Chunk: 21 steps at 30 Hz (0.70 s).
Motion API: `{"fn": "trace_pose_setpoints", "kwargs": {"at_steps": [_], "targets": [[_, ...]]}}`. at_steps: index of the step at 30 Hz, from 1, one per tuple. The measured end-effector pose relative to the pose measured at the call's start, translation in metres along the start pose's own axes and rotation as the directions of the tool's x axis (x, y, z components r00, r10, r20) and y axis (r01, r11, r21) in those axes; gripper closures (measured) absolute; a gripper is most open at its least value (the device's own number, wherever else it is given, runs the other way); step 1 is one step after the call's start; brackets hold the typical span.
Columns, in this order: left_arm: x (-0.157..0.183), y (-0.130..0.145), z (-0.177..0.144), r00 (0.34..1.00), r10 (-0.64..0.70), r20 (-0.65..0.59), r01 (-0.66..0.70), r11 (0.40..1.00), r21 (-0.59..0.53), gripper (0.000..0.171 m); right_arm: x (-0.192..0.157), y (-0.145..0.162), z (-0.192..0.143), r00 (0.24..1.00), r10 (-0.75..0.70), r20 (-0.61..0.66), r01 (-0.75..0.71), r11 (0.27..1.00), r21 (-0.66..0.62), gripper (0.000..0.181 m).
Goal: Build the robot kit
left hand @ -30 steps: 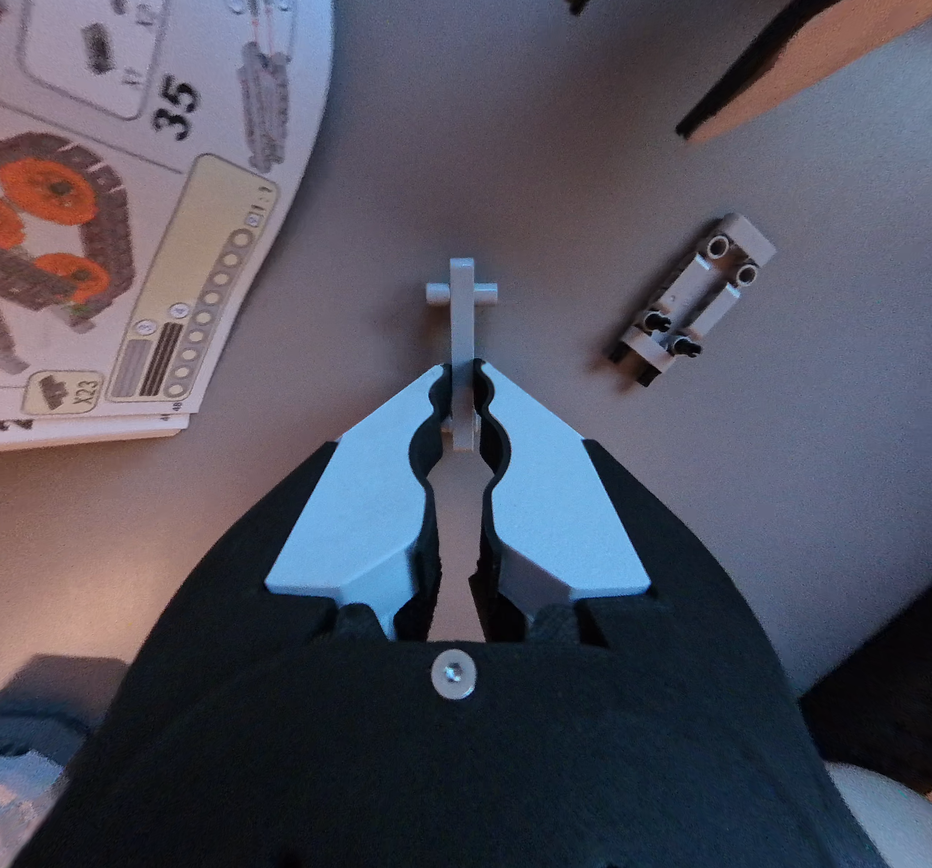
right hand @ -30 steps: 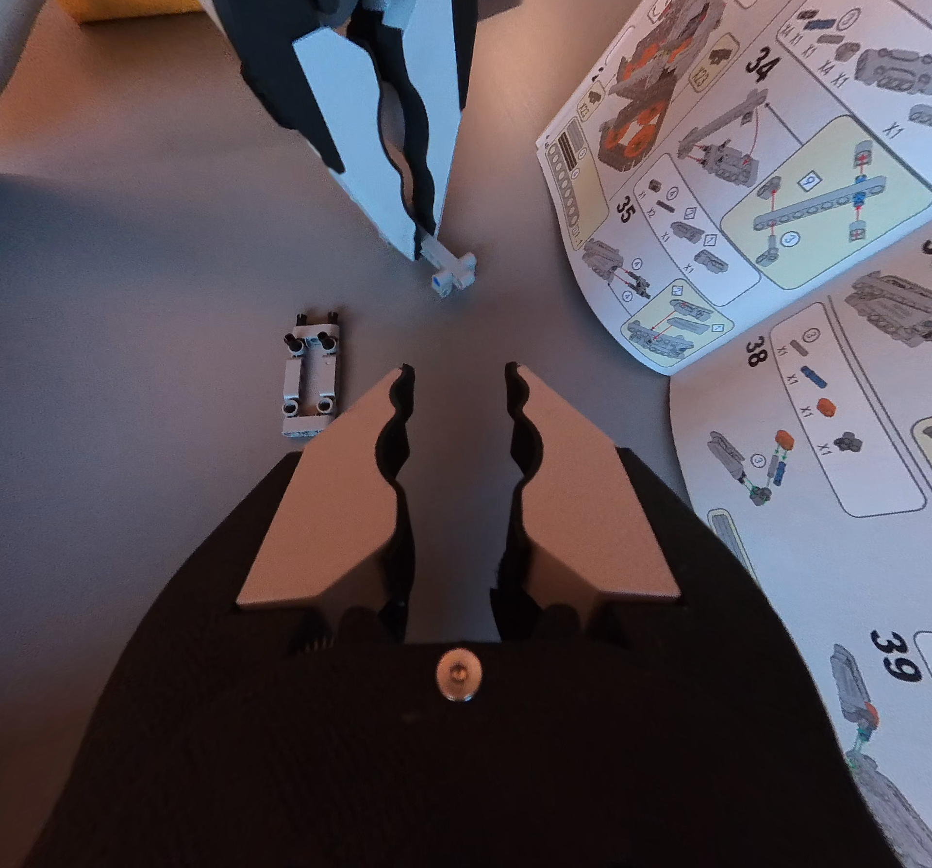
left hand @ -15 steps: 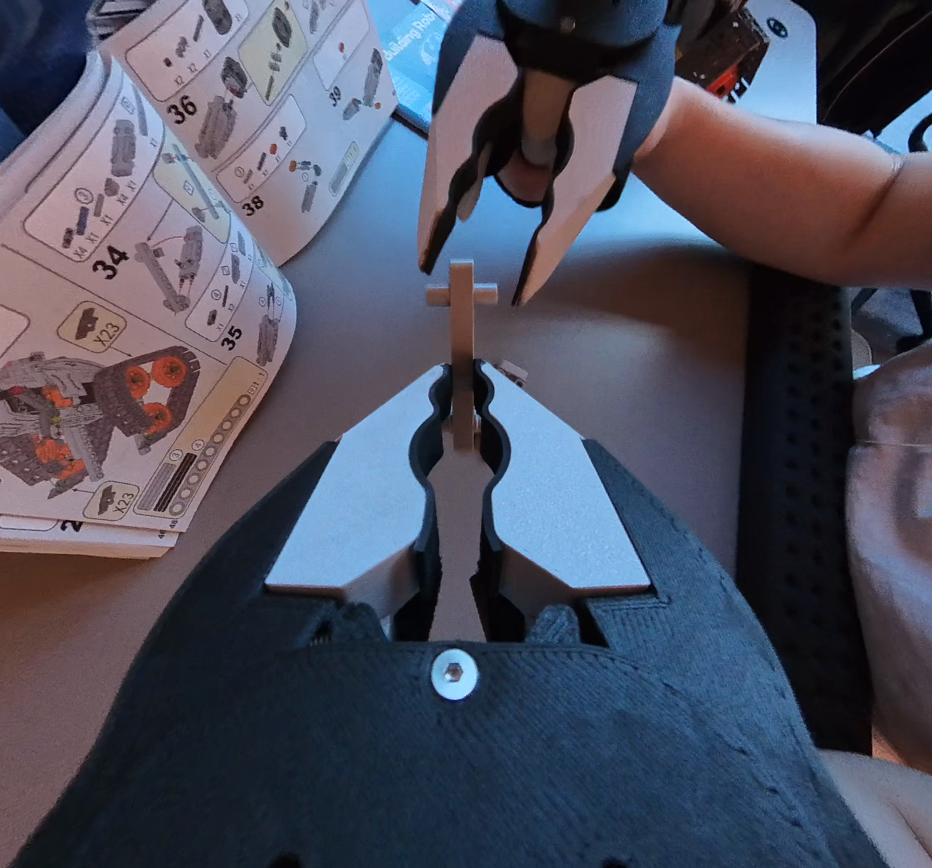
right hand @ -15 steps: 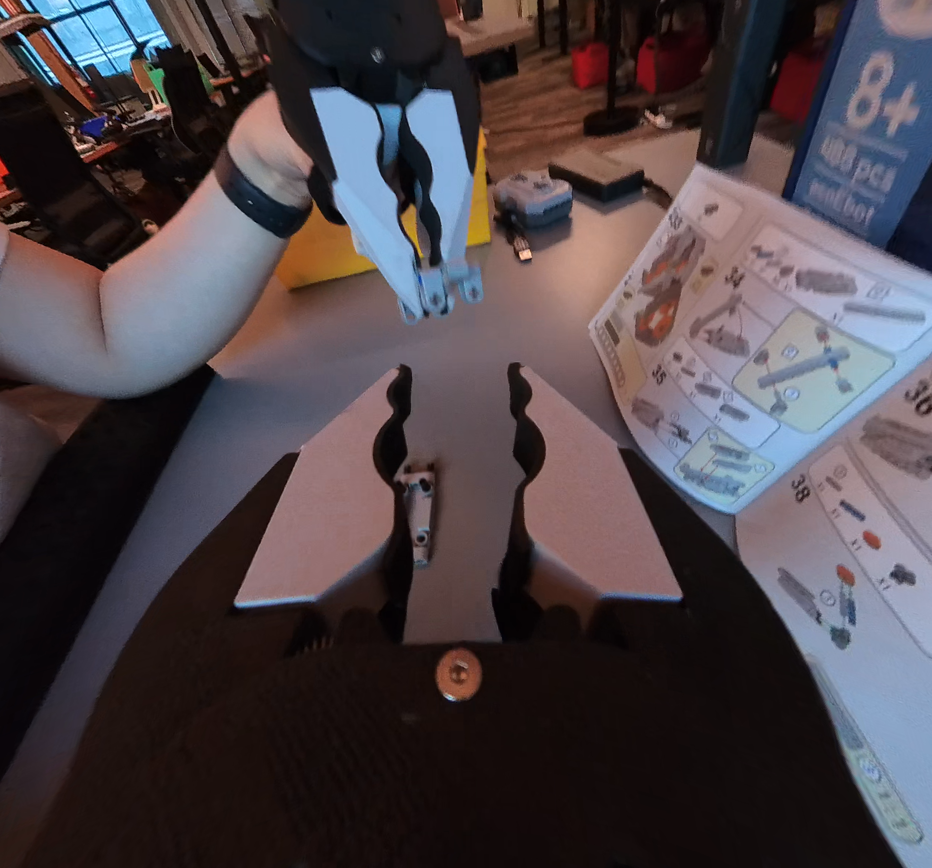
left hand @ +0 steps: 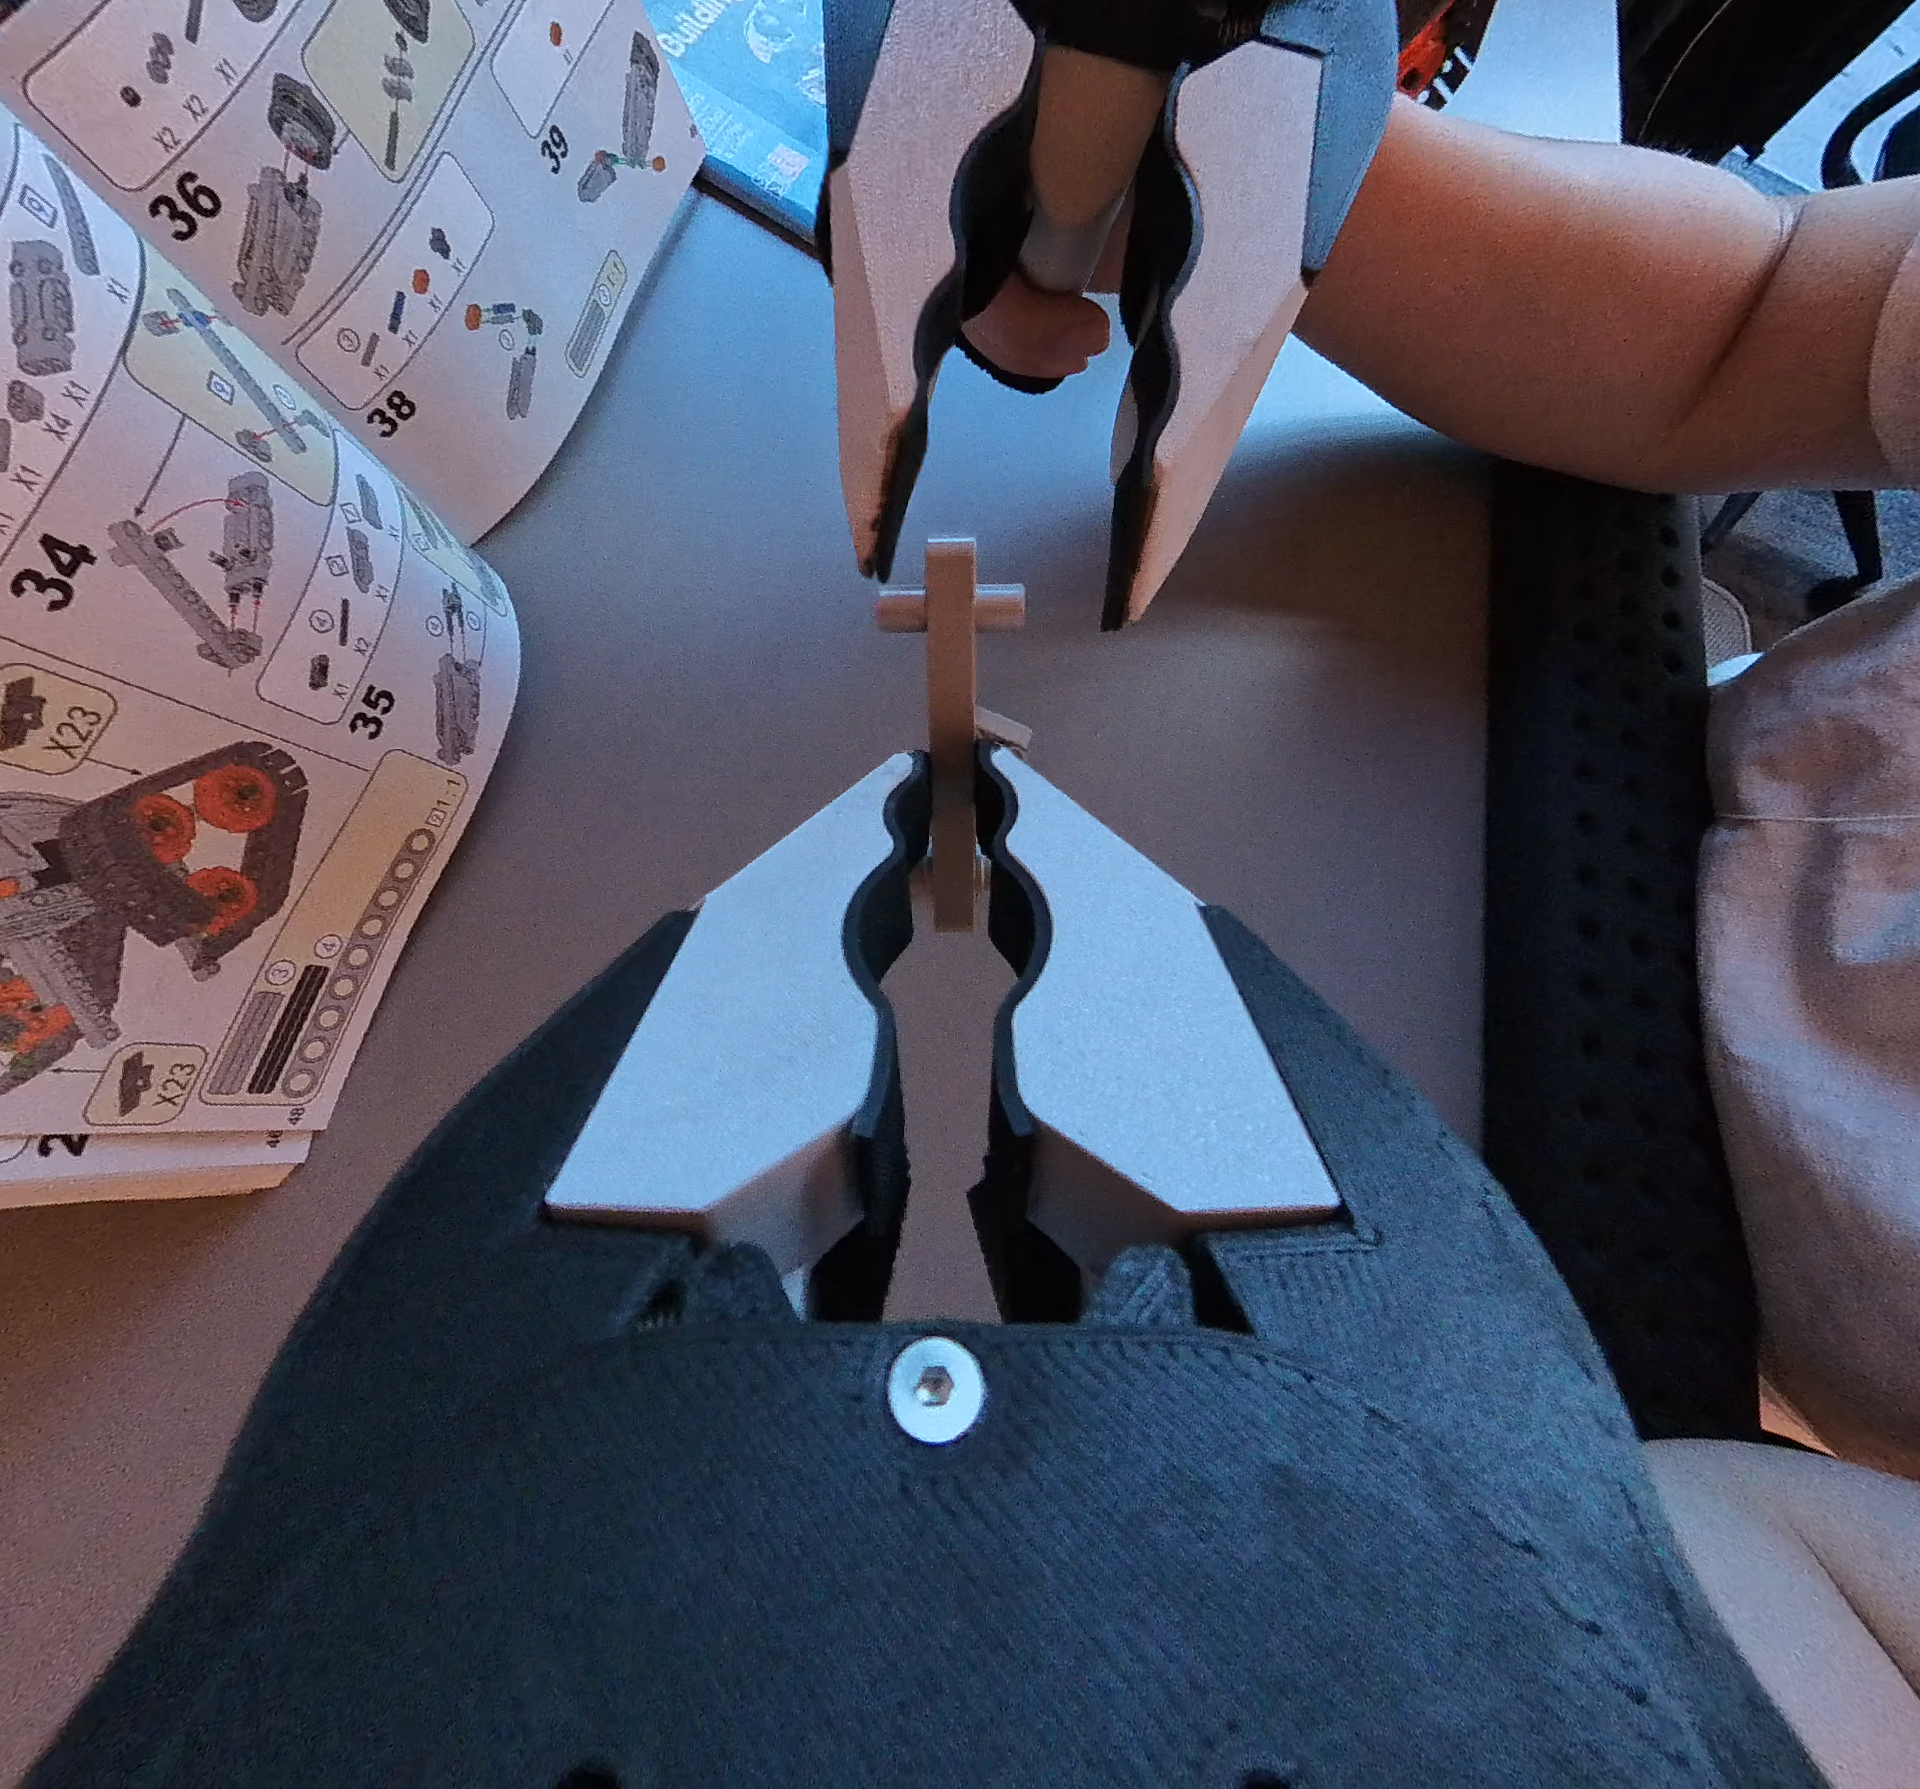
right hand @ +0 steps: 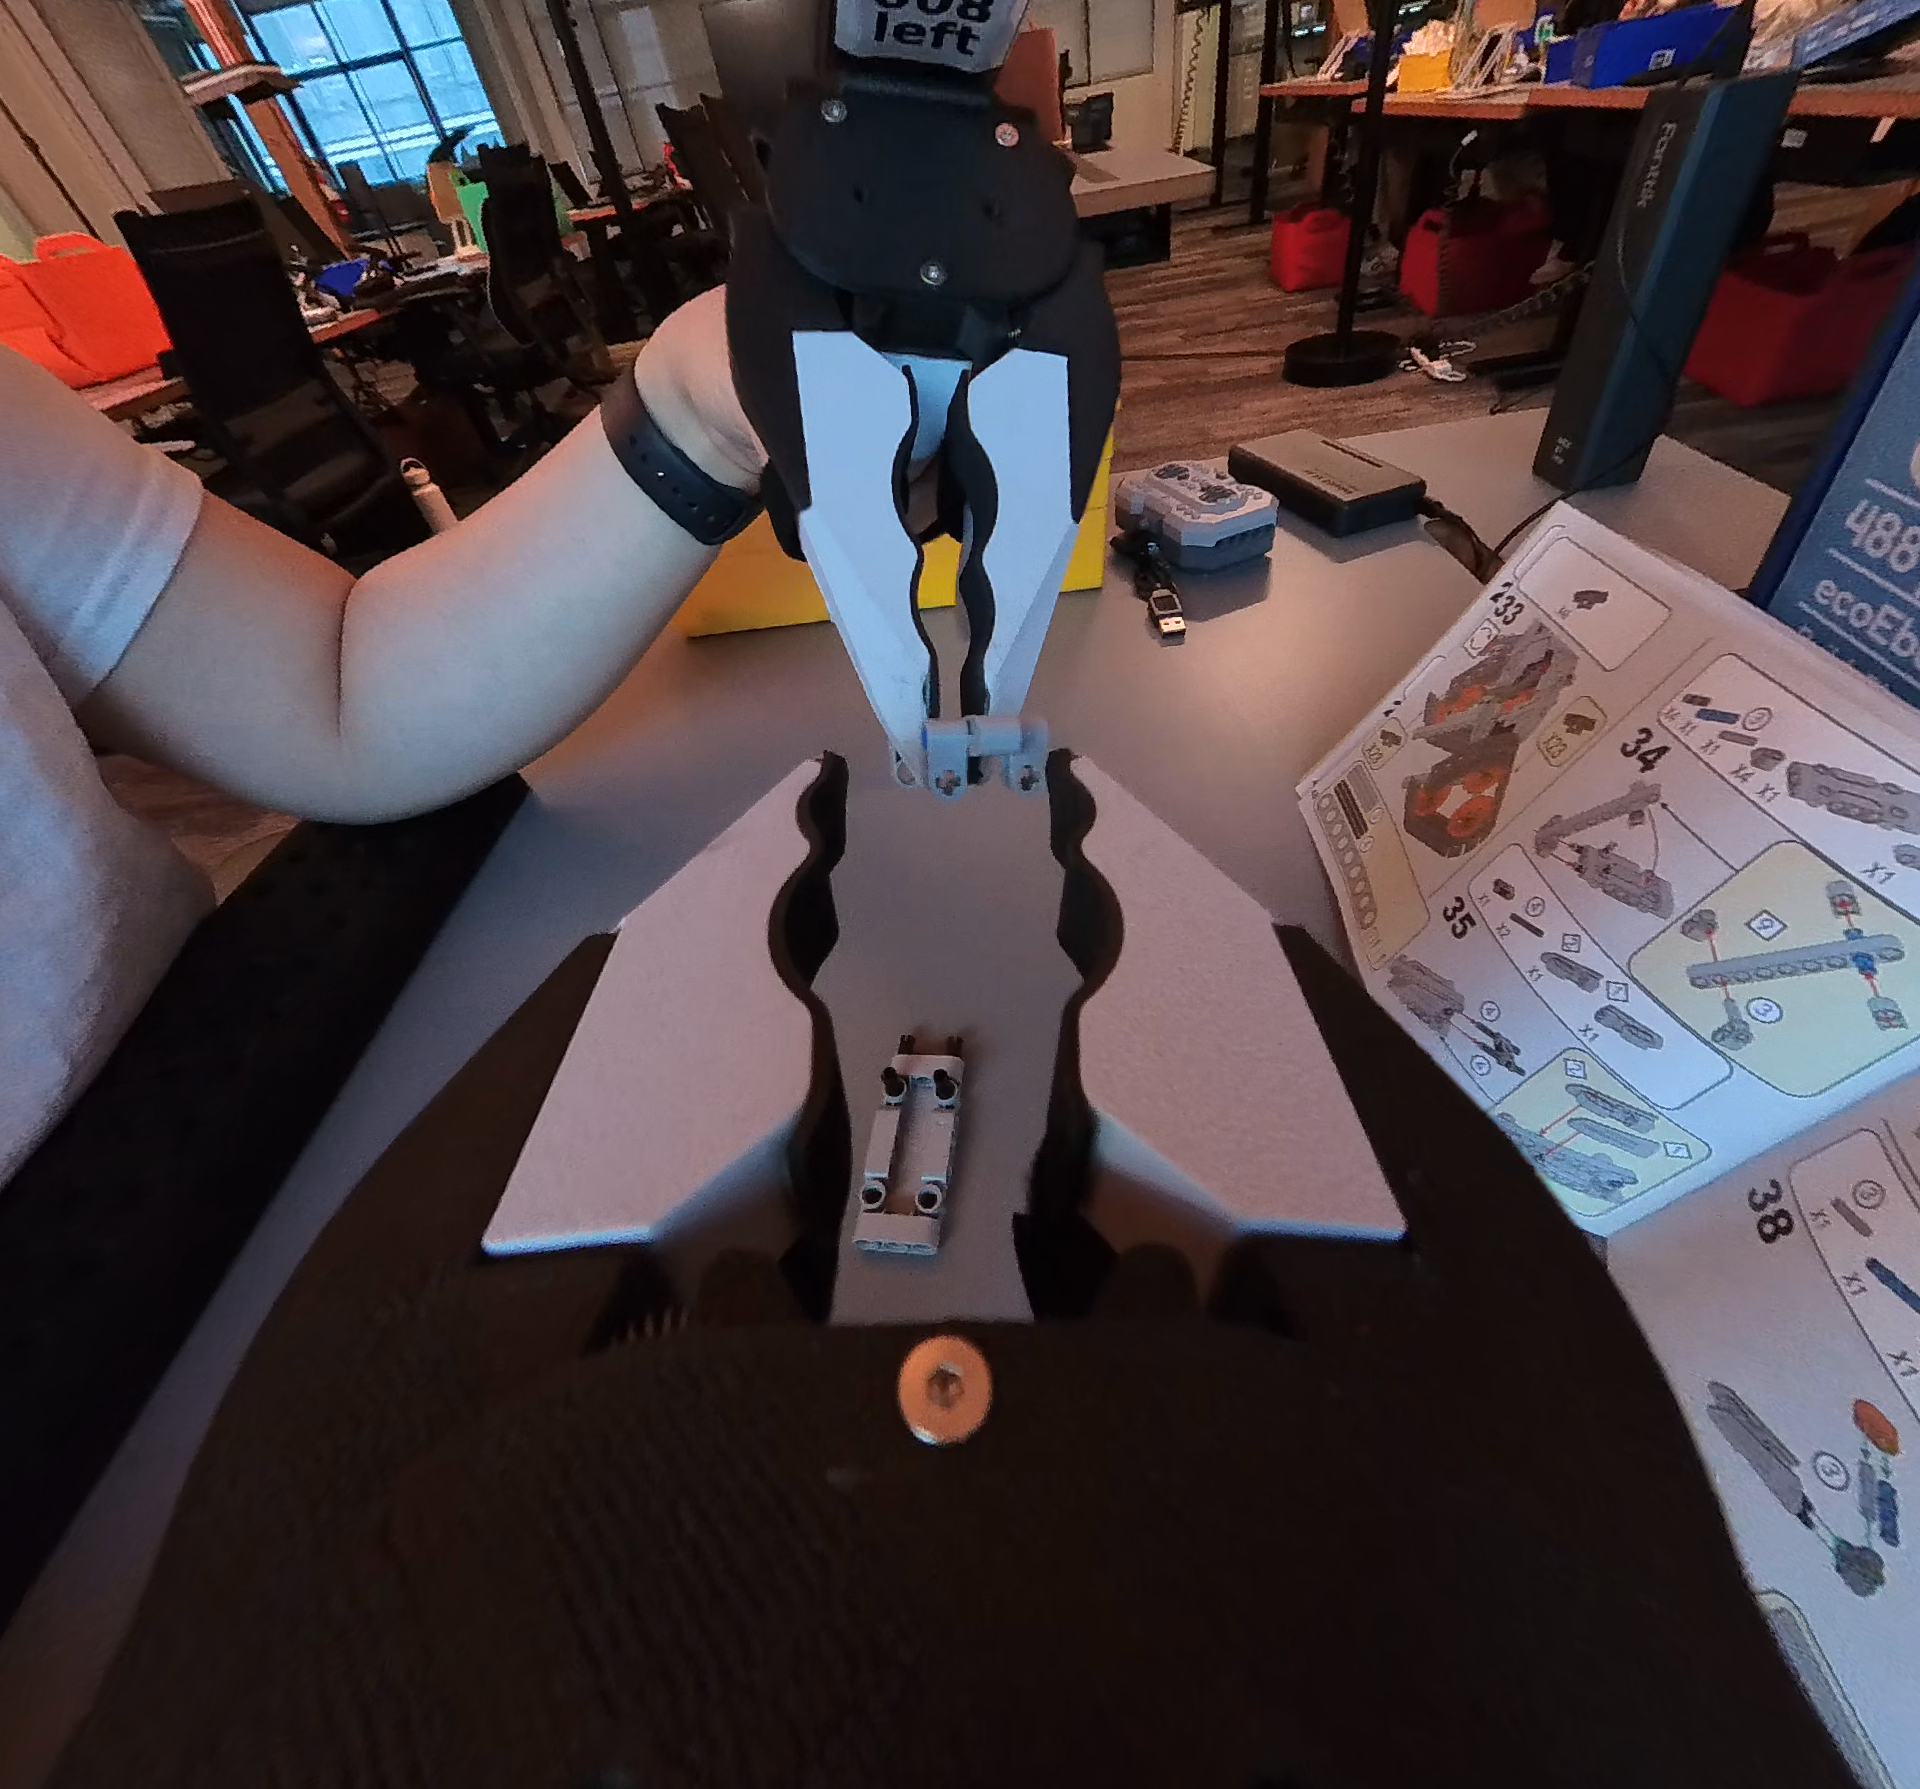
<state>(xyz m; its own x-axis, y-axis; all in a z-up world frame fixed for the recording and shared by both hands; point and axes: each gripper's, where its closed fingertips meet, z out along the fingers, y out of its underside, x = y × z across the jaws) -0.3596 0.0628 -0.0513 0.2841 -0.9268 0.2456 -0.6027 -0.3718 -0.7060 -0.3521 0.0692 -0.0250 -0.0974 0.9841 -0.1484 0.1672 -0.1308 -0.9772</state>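
My left gripper [left hand: 951,765] is shut on a small grey cross-shaped building piece [left hand: 950,638] and holds it up above the grey table. It also shows in the right wrist view [right hand: 951,711], with the piece [right hand: 971,752] at its tips. My right gripper [right hand: 943,765] is open and empty. Its fingertips sit on either side of the held piece's crossbar, which lies just in front of them; in the left wrist view [left hand: 1000,586] they flank it. A second small grey frame assembly with black pins [right hand: 911,1147] lies on the table below, between my right fingers.
An open instruction booklet [left hand: 239,492] lies at the left of the left wrist view and on the right in the right wrist view [right hand: 1621,908]. A yellow box [right hand: 748,576], a grey battery unit [right hand: 1195,513] and a dark box [right hand: 1860,513] stand farther back. A person's arms hold both grippers. Both grippers' tips are close together, under 4 cm apart.
My left gripper lifted the cross piece off the table and tilted up. My right gripper rose to face it, and its open fingertips came up close around the piece's crossbar.
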Motion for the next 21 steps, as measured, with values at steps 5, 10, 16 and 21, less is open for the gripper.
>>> {"fn": "trace_pose_setpoints", "kwargs": {"at_steps": [5,10,16,21], "targets": [[0.006,-0.004,-0.001,0.999,-0.012,-0.046,0.014,1.000,0.024,0.166,-0.002,0.000,0.002,1.000,0.016,0.022,-0.016,1.000,0.008,0.143],[0.009,-0.009,-0.005,0.999,0.007,-0.052,-0.004,0.999,0.053,0.166,-0.006,-0.006,0.002,0.998,0.035,0.055,-0.038,0.998,0.049,0.145],[0.010,-0.016,-0.010,0.998,0.005,-0.062,0.001,0.995,0.097,0.166,-0.004,-0.013,0.000,0.998,0.040,0.044,-0.044,0.995,0.095,0.148],[0.014,-0.019,-0.010,0.997,0.022,-0.068,-0.015,0.994,0.110,0.166,-0.003,-0.016,-0.001,0.997,0.056,0.048,-0.062,0.991,0.122,0.148]]}}
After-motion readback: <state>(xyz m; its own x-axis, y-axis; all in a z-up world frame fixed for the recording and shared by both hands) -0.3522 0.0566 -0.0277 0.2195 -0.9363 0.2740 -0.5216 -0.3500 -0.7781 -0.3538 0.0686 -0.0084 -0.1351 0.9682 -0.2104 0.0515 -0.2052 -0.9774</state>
